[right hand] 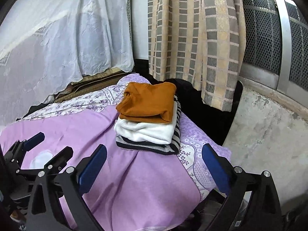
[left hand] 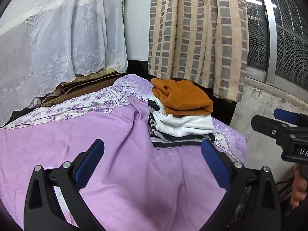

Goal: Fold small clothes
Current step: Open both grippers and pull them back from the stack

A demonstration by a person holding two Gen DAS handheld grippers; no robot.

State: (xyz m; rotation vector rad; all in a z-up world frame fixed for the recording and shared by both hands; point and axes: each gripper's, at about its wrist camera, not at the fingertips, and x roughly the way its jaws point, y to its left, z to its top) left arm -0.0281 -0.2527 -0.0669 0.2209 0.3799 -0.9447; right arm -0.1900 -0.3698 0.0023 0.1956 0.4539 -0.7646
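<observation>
A stack of folded small clothes sits on the purple bed sheet (left hand: 115,173): an orange garment (left hand: 182,96) on top, a white one (left hand: 184,125) under it, and a black-and-white striped one (left hand: 173,140) at the bottom. In the right wrist view the orange garment (right hand: 148,102), white garment (right hand: 146,130) and striped garment (right hand: 148,146) lie just ahead of my right gripper (right hand: 154,146). It is open and holds nothing. My left gripper (left hand: 152,142) is open too and empty, just short of the stack's front edge. Each gripper shows in the other's view: right gripper (left hand: 269,117), left gripper (right hand: 53,144).
A white lace curtain (left hand: 57,38) hangs at the back left and a checked curtain (left hand: 198,38) behind the stack. A rough concrete wall (right hand: 269,134) and meshed window (right hand: 259,38) stand right. A floral sheet (left hand: 86,104) lies farther back. A hand (left hand: 298,188) holds the right gripper.
</observation>
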